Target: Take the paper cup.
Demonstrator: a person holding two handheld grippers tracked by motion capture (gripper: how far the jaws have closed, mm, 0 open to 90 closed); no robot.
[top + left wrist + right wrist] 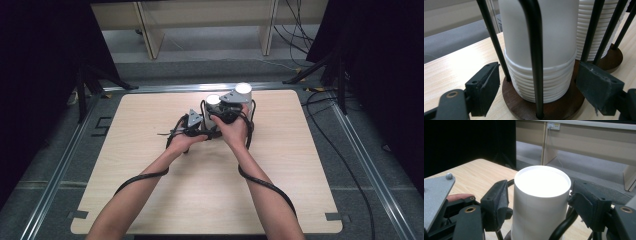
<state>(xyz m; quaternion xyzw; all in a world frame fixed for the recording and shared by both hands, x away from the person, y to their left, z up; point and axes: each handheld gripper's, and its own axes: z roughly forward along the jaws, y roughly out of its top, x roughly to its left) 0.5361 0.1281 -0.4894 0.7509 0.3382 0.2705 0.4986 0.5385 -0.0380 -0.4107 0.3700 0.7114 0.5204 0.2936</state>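
Observation:
A stack of white cups [213, 99] stands in a black wire holder on a round wooden base [524, 107]. My left gripper [544, 85] is low at that base, jaws open, one on each side of the holder's rods [534, 50], with a gap at the left pad [489, 85]. My right gripper [539, 202] is up at the top cup [541, 182]. Its jaws stand close on both sides of the cup, and a thin gap shows at the left pad [497, 202]. In the high view the left gripper [200, 126] and right gripper [220, 106] sit together at the table's middle back.
A second stack of white cups [243, 89] in its own holder stands just behind and to the right, base [611, 57] nearly touching the first. The wooden table [150, 190] ends close behind both stacks. Cables trail from both grippers along the forearms.

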